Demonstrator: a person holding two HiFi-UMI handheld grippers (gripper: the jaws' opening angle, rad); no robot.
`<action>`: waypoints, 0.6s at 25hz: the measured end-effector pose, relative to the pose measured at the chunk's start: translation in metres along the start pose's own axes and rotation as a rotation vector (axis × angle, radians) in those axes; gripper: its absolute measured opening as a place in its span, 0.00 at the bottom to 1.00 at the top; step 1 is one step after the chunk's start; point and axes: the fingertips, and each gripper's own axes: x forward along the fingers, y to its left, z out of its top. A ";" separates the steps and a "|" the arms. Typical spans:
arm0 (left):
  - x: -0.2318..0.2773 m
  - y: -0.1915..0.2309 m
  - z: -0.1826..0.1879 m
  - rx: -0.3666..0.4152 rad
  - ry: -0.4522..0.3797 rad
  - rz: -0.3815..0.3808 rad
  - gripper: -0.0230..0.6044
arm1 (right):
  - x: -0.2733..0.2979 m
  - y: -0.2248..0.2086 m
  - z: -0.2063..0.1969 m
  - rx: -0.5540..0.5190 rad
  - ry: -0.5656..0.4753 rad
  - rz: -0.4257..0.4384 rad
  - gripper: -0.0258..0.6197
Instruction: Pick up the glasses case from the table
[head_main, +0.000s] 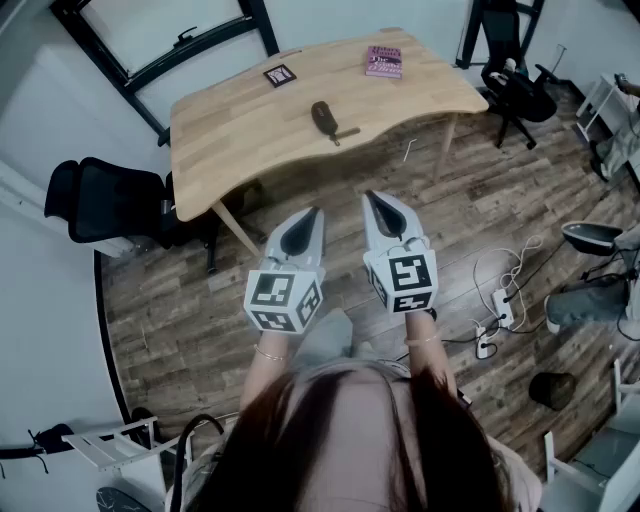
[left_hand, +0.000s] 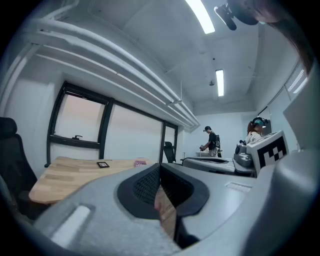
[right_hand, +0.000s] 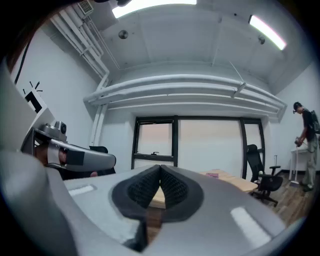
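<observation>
No legible txt anywhere; pink book (head_main: 384, 61) upper centre of head view, on table (head_main: 230, 140), has cover print too small to read; card (head_main: 280, 75) left of it shows b/w square marker, no letters.

Office: wooden desk (head_main: 260, 120), black swivel chair (head_main: 100, 200), power strip (head_main: 502, 305) on floor (head_main: 180, 320).

Noted: pale wood-grain table (head_main: 250, 130), dark brown case (head_main: 323, 117), pink book (head_main: 384, 61), black-and-white card (head_main: 280, 75), grey left gripper (head_main: 312, 218) and right gripper (head_main: 373, 200) with black pads (head_main: 299, 238) and black-and-white square-marker cubes (head_main: 283, 298), black chair (head_main: 100, 200), brown plank floor (head_main: 170, 310).
</observation>
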 end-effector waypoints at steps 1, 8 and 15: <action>0.005 0.000 0.001 0.001 -0.001 0.000 0.05 | 0.002 -0.004 0.001 -0.001 -0.007 -0.001 0.04; 0.033 0.007 0.001 0.004 0.001 -0.010 0.05 | 0.017 -0.018 -0.001 0.029 -0.017 0.009 0.04; 0.066 0.027 -0.002 0.002 0.005 -0.031 0.05 | 0.050 -0.027 -0.006 0.053 -0.009 0.020 0.04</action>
